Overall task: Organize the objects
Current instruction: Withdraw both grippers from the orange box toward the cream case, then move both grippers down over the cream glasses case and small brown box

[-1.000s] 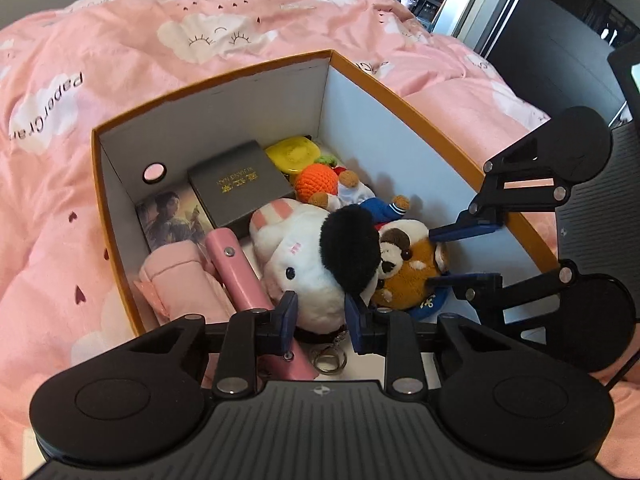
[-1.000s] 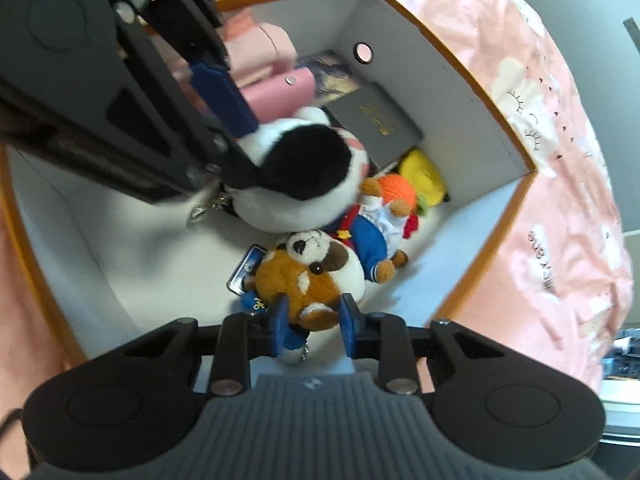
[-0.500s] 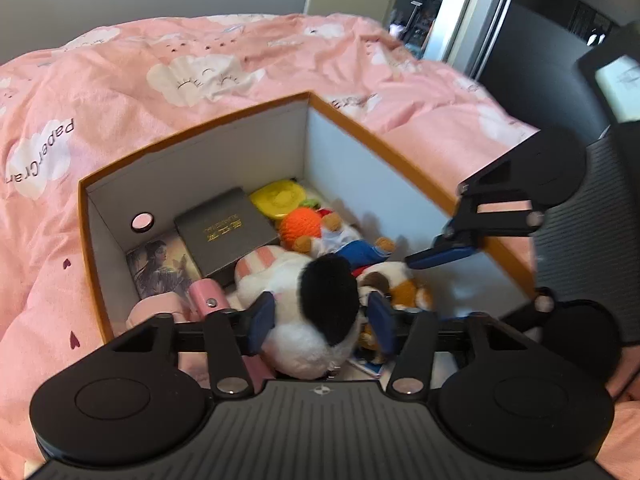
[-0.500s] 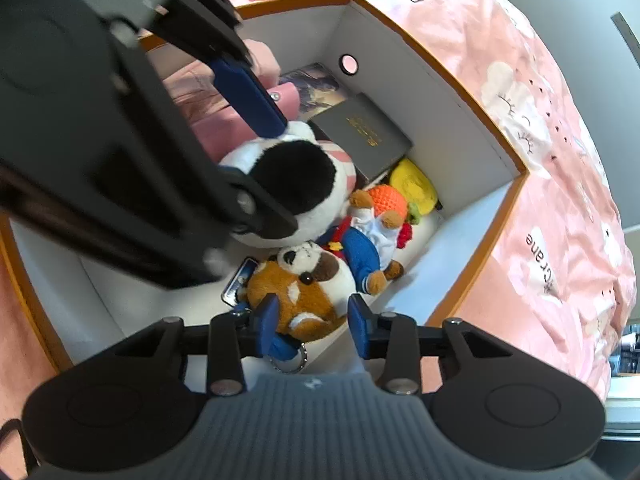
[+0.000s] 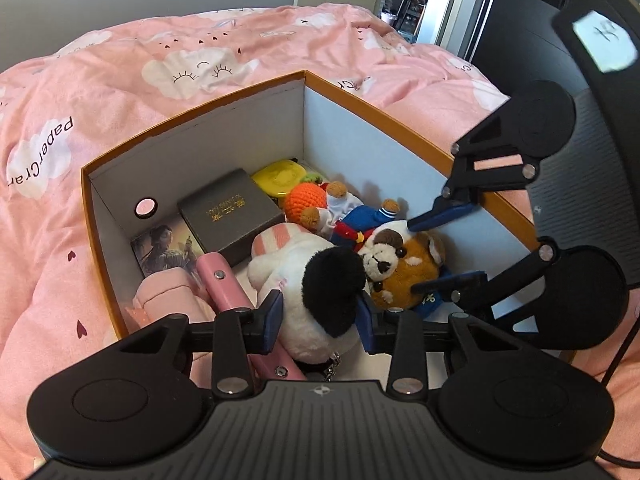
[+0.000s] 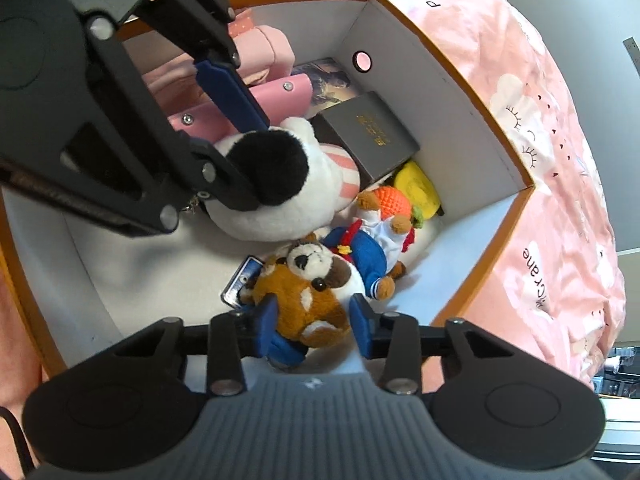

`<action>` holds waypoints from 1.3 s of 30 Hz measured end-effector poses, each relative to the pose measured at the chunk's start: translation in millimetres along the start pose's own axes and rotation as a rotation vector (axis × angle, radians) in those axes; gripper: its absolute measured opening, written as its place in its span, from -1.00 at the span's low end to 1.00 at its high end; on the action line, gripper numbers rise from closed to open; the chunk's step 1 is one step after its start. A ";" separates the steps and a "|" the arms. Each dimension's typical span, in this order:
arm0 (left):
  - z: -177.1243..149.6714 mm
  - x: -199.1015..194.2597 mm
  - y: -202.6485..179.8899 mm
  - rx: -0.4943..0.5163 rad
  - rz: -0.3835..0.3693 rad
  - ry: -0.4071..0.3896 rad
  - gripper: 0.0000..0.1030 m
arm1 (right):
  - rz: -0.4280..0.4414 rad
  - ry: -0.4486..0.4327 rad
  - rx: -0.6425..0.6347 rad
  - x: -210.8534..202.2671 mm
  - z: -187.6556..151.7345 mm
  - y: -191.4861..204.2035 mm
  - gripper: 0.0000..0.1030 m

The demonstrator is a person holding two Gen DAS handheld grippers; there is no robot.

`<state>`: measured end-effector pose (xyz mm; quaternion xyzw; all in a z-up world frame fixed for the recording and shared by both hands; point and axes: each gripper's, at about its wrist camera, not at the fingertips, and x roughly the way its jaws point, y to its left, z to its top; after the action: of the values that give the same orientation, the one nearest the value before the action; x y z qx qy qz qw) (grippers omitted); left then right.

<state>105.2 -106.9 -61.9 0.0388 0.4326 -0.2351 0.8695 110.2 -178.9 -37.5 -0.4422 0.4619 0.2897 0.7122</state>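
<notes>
An orange-rimmed cardboard box (image 5: 192, 116) sits on a pink bedcover. Inside it, a white plush with a black ear (image 5: 304, 304) lies between the pads of my left gripper (image 5: 320, 320). The jaws are closing and both pads touch its sides. From the right wrist view the same plush (image 6: 280, 200) sits between the left fingers. A brown and white plush (image 6: 296, 296) rests on the box floor between the pads of my right gripper (image 6: 314, 324), which stand slightly apart from its sides. The left wrist view shows the right gripper (image 5: 416, 256) straddling that brown plush (image 5: 404, 268).
Also in the box are a grey case (image 5: 228, 216), a yellow case (image 5: 280, 176), an orange-headed doll in blue (image 5: 348, 224), a pink case (image 5: 224, 284), a pink pouch (image 5: 168, 292) and a picture card (image 5: 164, 248). A dark chair (image 5: 580, 184) stands to the right.
My left jaws spread from near the keyring and now sit around the white plush's body. My right jaws widened around the brown plush, which stays on the box floor.
</notes>
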 end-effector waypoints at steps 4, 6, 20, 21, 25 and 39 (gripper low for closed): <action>3.8 6.9 -3.0 0.001 0.011 -0.006 -0.15 | 0.006 -0.027 0.025 3.7 -1.0 3.4 -0.22; 3.5 8.8 -1.6 -0.010 0.006 -0.009 -0.08 | 0.007 -0.031 0.043 4.4 -1.5 3.3 -0.18; 5.2 -47.3 7.7 -0.044 -0.023 -0.066 0.15 | 0.059 -0.107 0.230 -43.0 0.0 -3.2 0.17; 5.5 -55.3 8.5 -0.050 -0.009 -0.072 0.15 | 0.058 -0.130 0.267 -49.6 0.3 -3.8 0.17; -5.9 -92.4 15.4 -0.093 0.083 -0.104 0.15 | 0.105 -0.274 0.456 -77.4 6.1 -3.8 0.17; -62.5 -167.2 84.8 -0.377 0.452 -0.126 0.07 | 0.169 -0.461 0.532 -76.1 110.1 47.8 0.16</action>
<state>10.6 48.0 16.5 -0.0424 0.3944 0.0471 0.9168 84.3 -59.4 34.8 -0.1243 0.3833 0.3094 0.8613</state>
